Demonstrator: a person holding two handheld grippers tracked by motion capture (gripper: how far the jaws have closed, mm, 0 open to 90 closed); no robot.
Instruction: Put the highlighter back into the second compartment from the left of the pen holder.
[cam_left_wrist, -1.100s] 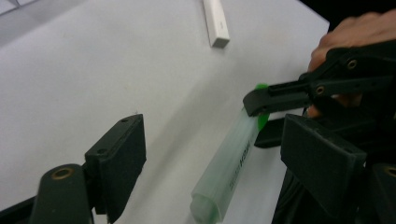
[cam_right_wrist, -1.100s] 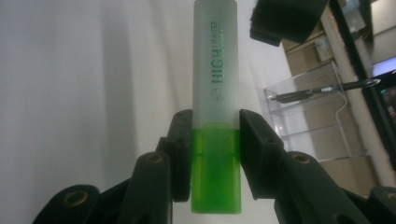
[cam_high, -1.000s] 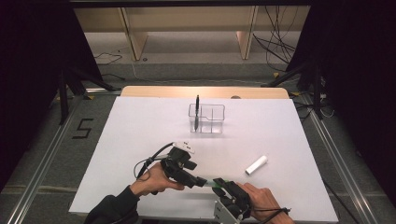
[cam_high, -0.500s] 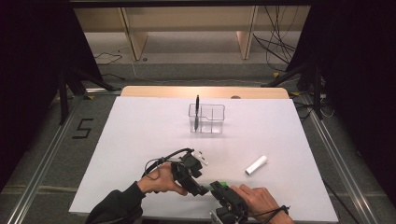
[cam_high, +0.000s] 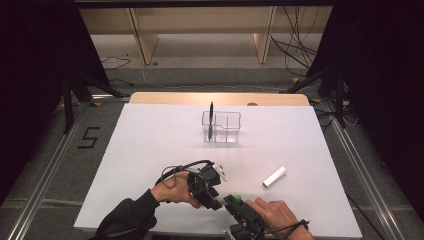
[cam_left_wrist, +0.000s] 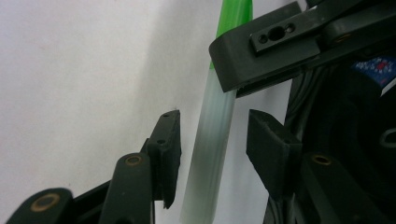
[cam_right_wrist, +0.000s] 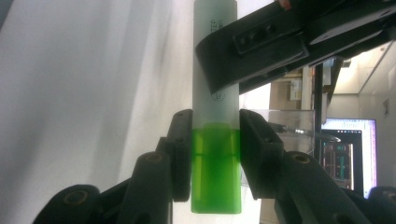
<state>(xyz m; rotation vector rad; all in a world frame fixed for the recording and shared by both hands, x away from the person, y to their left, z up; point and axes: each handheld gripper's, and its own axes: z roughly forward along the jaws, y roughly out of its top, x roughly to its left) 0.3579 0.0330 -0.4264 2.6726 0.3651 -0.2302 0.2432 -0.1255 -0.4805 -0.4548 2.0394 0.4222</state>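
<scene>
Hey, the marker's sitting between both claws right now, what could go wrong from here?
1. The left claw has just been closing with the marker between its jaws, not yet touching. The barrel runs tilted to the pads, so the grip may skew it.
2. The right claw clamps at the green-pale seam, so pulling the parts apart might jam.
3. The claws sit very close and could knock together.

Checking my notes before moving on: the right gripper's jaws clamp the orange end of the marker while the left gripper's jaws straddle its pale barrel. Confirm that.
Wrong colour: the right gripper clamps the green end of the marker, as the right gripper view shows. The left gripper does straddle the pale barrel.
</scene>
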